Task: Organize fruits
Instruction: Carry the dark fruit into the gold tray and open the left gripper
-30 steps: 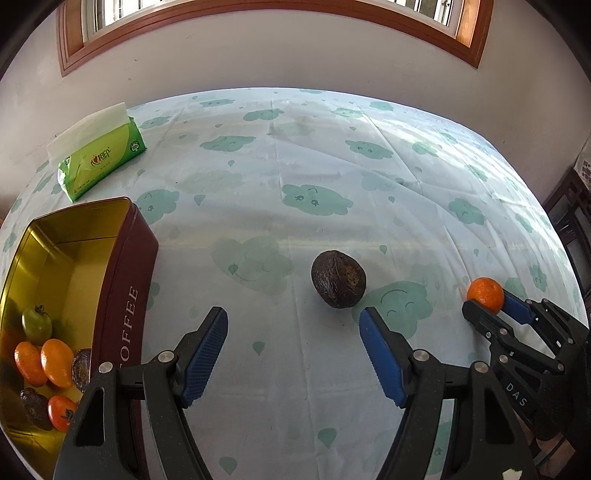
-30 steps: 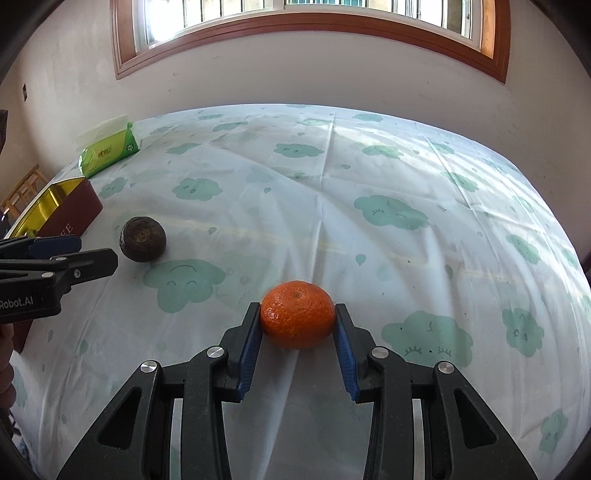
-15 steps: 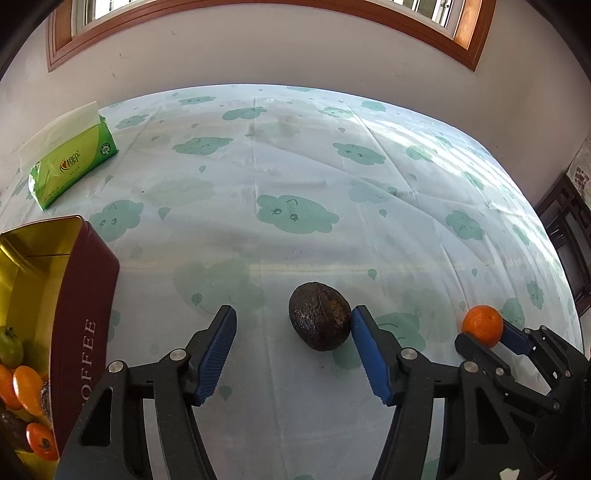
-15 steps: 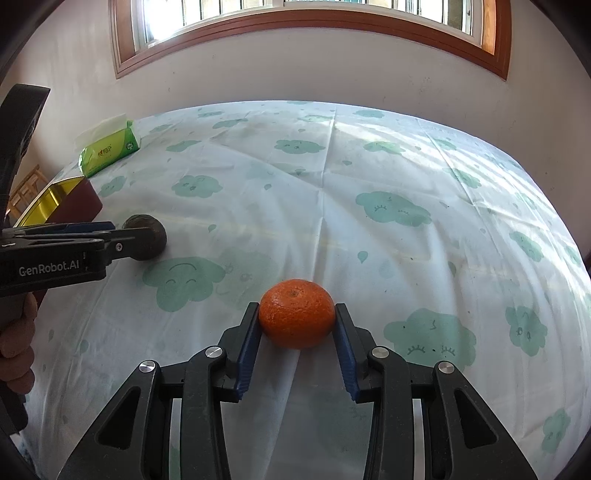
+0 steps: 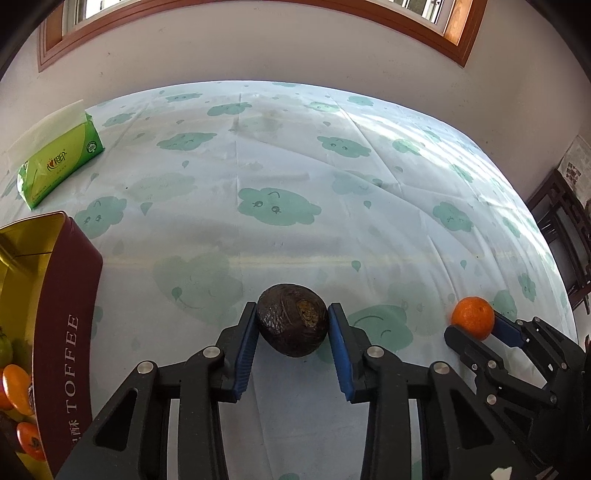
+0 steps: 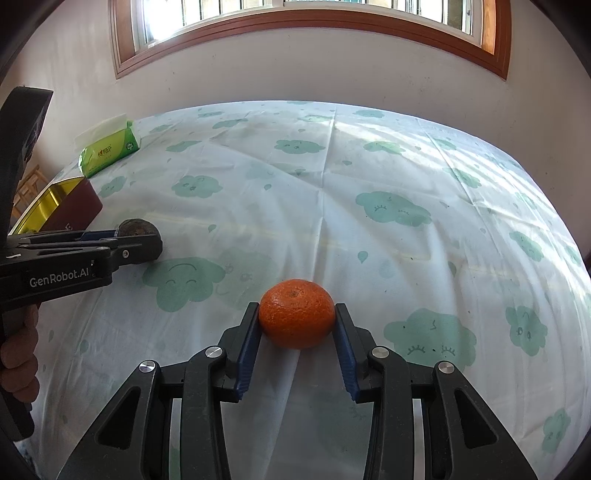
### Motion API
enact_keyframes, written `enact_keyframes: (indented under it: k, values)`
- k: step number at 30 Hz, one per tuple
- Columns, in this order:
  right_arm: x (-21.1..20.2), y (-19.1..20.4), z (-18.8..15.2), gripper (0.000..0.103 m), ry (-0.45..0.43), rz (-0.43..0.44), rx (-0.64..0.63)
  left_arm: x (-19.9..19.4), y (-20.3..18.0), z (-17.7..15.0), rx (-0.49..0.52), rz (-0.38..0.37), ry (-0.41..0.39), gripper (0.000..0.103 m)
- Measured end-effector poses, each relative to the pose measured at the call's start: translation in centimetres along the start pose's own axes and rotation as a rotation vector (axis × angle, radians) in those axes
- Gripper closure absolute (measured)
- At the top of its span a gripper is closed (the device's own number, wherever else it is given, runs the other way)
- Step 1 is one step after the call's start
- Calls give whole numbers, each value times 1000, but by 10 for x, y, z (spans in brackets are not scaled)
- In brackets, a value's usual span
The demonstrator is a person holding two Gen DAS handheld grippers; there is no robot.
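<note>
Both wrist views overlook tablecloth [image 5: 295, 177].

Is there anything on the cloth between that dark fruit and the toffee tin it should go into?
Nothing visible. Only bare tablecloth lies between the dark fruit, gripped in the closing left tool, and the toffee tin. The tissue pack sits farther back, off that path.

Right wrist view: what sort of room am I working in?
Probably a room in a home: a table under a cloud-print cloth, a wood-framed window in a plain white wall, and a green pack of tissues beside a maroon toffee tin.
</note>
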State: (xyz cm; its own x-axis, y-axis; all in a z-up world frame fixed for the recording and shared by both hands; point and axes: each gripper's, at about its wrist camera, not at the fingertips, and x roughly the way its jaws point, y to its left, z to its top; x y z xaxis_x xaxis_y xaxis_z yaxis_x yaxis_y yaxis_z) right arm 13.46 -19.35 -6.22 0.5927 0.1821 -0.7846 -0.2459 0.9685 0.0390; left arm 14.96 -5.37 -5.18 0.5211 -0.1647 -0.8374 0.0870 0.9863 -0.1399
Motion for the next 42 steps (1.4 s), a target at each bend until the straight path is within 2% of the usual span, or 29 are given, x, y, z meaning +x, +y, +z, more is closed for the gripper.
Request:
enact_keyframes:
  k: [3,24,34,42]
  values:
    - [1,0,0,64,0,-2,-2,-4,0,-5,15,26,9,69]
    - [2,3,0,63,2,-14,-14,-43,15,-43,-4,29,35,69]
    - [2,3,0,63,2,-14,-14,-72,28,-52,-17,44,18,69]
    - [2,3,0,62,2,-14,-15,-99,54,-57,-57,57,-10,69]
